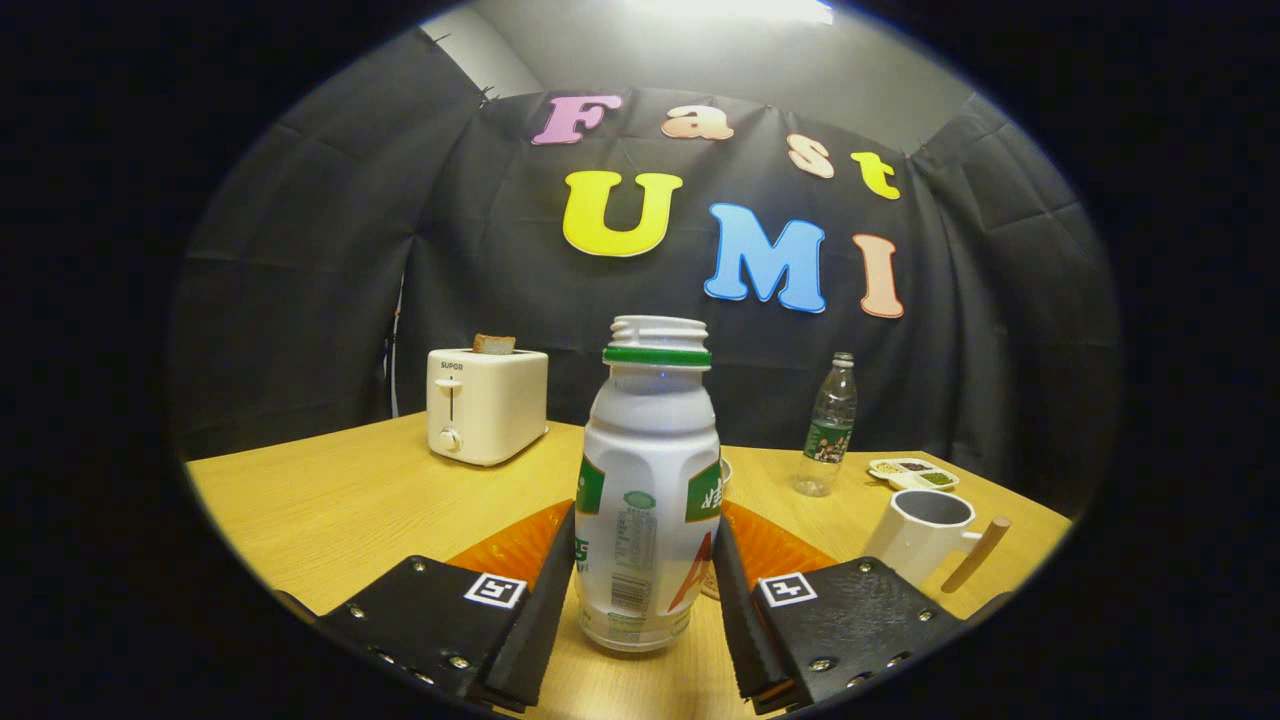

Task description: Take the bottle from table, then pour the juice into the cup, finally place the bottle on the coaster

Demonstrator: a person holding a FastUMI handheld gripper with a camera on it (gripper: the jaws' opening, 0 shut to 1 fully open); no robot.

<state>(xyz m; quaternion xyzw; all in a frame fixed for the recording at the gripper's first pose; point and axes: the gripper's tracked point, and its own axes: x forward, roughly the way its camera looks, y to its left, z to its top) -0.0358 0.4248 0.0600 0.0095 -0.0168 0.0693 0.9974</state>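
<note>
Bottle point(648, 490) upright between fingers point(545, 590); cup point(925, 533) right, toaster point(486, 403) beyond.

An uncapped white juice bottle point(648, 490) with a green neck ring stands upright mid-frame. An orange coaster point(520, 545) lies behind it; lower right, a white cup point(922, 535).
</note>
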